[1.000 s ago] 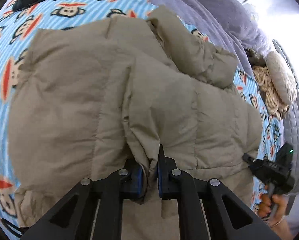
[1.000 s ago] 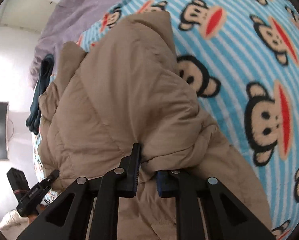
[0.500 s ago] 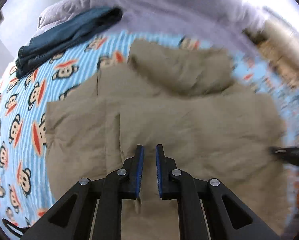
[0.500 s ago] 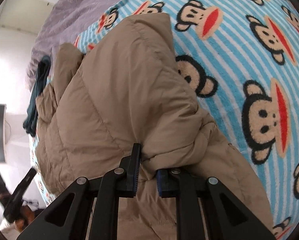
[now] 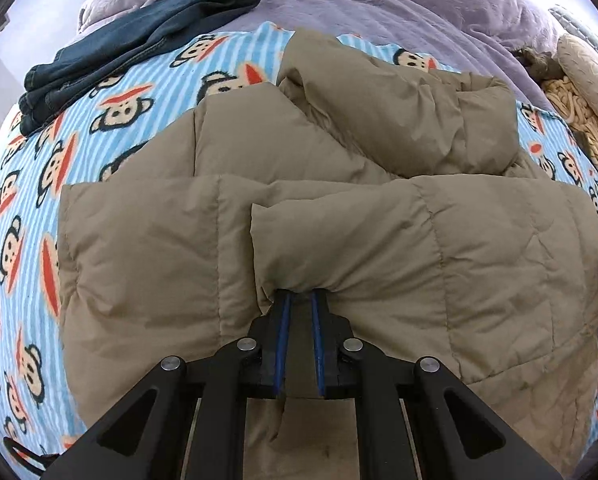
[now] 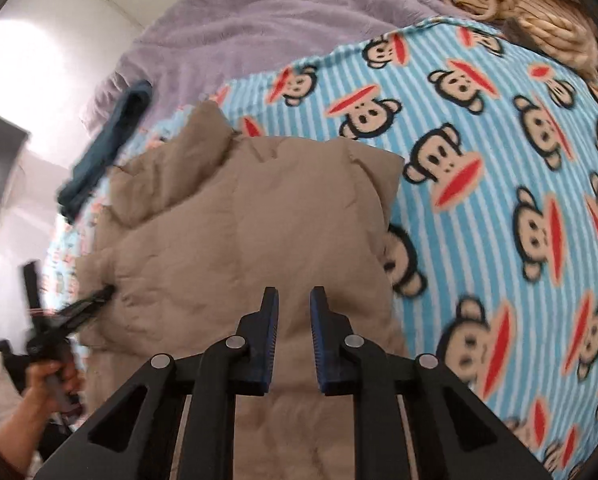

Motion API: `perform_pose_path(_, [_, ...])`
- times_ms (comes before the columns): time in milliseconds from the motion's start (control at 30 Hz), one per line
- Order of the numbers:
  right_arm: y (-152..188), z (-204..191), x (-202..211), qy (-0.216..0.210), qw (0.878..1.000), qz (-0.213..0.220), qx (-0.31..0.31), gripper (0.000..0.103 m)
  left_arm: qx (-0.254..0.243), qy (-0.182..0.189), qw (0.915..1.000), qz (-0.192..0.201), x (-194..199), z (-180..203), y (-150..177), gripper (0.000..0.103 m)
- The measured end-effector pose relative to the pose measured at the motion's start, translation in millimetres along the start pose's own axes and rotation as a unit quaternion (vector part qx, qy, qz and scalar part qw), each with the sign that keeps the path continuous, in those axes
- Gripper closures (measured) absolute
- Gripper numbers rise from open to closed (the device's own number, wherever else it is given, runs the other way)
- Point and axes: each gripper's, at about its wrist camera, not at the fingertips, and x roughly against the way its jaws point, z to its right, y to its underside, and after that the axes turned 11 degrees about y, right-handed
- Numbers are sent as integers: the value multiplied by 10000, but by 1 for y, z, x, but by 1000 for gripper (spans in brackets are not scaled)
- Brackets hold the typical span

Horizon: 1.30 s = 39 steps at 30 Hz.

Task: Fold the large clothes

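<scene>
A tan quilted puffer jacket [image 5: 339, 240] lies folded on the blue monkey-print blanket [image 5: 111, 120]; its sleeves are laid across the body and its hood points to the far side. My left gripper [image 5: 301, 300] is open, its fingertips tucked under the edge of the folded sleeve. In the right wrist view the jacket [image 6: 239, 248] lies to the left and my right gripper [image 6: 294, 294] is open and empty above its near part. The left gripper [image 6: 99, 296] touches the jacket's left edge there.
Folded dark jeans [image 5: 139, 28] lie at the far left on the blanket. A lilac plush cover [image 5: 379, 4] is bunched along the far side. A cream knitted item [image 5: 579, 120] and a cushion lie at the far right.
My right gripper has let go of the jacket fold and drawn back, now open. My left gripper, which released the sleeve earlier, has moved forward so its tips sit under the sleeve edge.
</scene>
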Motion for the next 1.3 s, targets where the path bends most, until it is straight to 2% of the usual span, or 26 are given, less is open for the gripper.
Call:
perform_pose_path(133, [-2, 8, -35, 253, 9992, -291, -141, 90, 22, 217, 9998, 20, -6, -7, -1, 90])
perform_pose_path(233, [-1, 19, -54, 117, 9986, -376, -351, 92, 85, 378, 9992, 29, -13, -12, -2, 90])
perform_pose_path(400, [1, 22, -69, 106, 9985, -305, -433, 93, 100, 292, 9995, 67, -20, -8, -1, 90])
perform_pose_path(533, [4, 18, -52, 336, 9983, -288, -374, 92, 126, 100, 9999, 57, -4, -2, -1, 90])
perform_pose_path(567, [5, 17, -47, 394, 9983, -273, -325, 89, 121, 44, 9999, 61, 1, -1, -1, 90])
perform_pose_path(633, [9, 14, -34, 526, 9982, -217, -205, 88, 134, -71, 9999, 70, 12, 2, 3, 90])
perform_pose_path(900, [41, 19, -9, 890, 9955, -169, 289, 88, 190, -289, 9993, -116, 28, -7, 38, 90])
perform_pose_path(1167, [63, 28, 22, 532, 9980, -343, -49, 88, 160, -464, 9988, -30, 64, 6, 59, 90])
perform_pose_path(1300, [82, 29, 35, 463, 9981, -382, -144, 86, 243, -329, 9991, -115, 77, 14, 72, 90])
